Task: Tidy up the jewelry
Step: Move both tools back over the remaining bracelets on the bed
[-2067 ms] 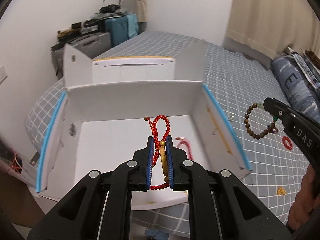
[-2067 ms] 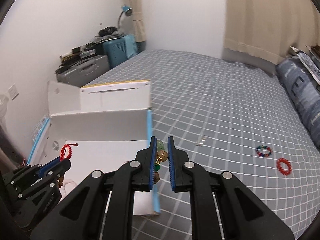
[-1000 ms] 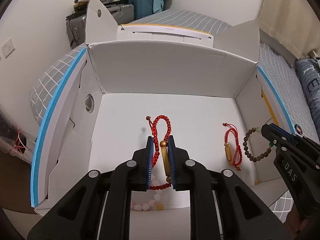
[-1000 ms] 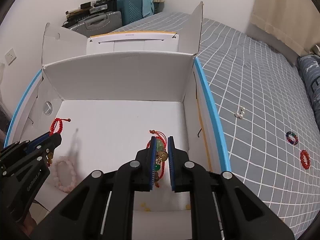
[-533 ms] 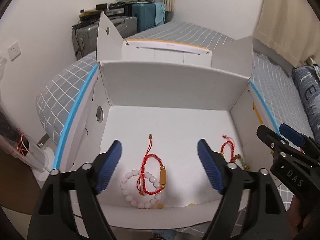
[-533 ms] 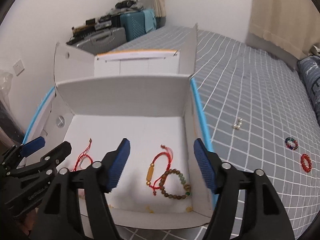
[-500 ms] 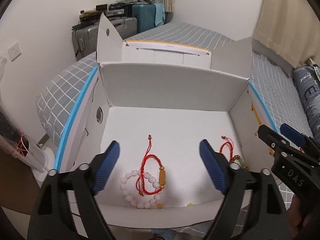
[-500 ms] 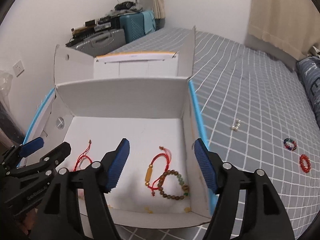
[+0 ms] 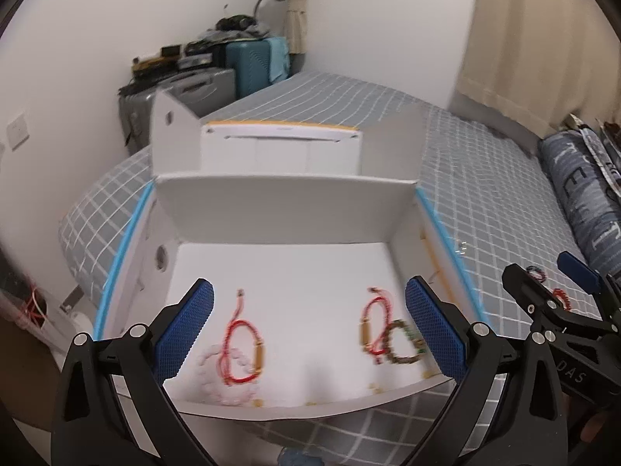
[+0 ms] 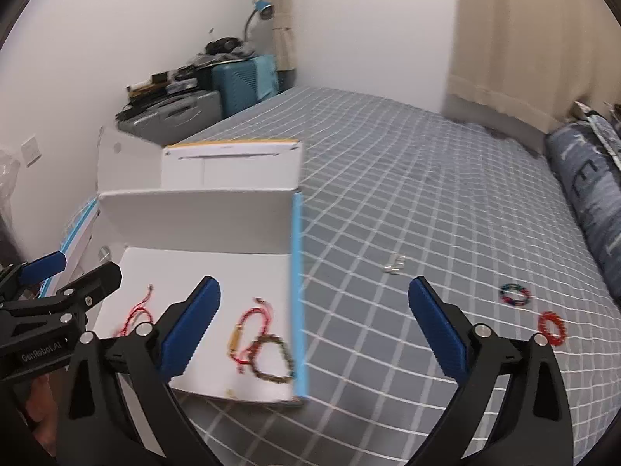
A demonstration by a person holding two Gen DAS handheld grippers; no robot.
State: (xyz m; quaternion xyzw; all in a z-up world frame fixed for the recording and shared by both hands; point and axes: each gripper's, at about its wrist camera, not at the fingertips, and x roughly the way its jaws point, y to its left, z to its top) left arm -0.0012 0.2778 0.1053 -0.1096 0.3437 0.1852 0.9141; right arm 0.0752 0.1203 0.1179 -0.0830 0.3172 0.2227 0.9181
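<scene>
Two loose rings, red beaded ring point(image 10: 551, 327) and multicoloured beaded ring point(image 10: 514, 294), lay on the grey checked bed point(image 10: 427, 213) beside the white cardboard box point(image 10: 194, 209). Both my grippers, left gripper point(image 9: 308, 330) and right gripper point(image 10: 314, 330), had fingers spread, empty. Rings looked light, floppy; I'd pinch across the band.

The box point(image 9: 283, 209) is open on top, its tall back wall and side flaps at the upper middle of the frame barring entry from behind. The bed point(image 10: 446, 202) at right lies wide open, with two rings point(image 10: 514, 294) at lower right.

Left gripper point(image 9: 308, 326) and right gripper point(image 10: 314, 320) — jaws spread wide, empty.
</scene>
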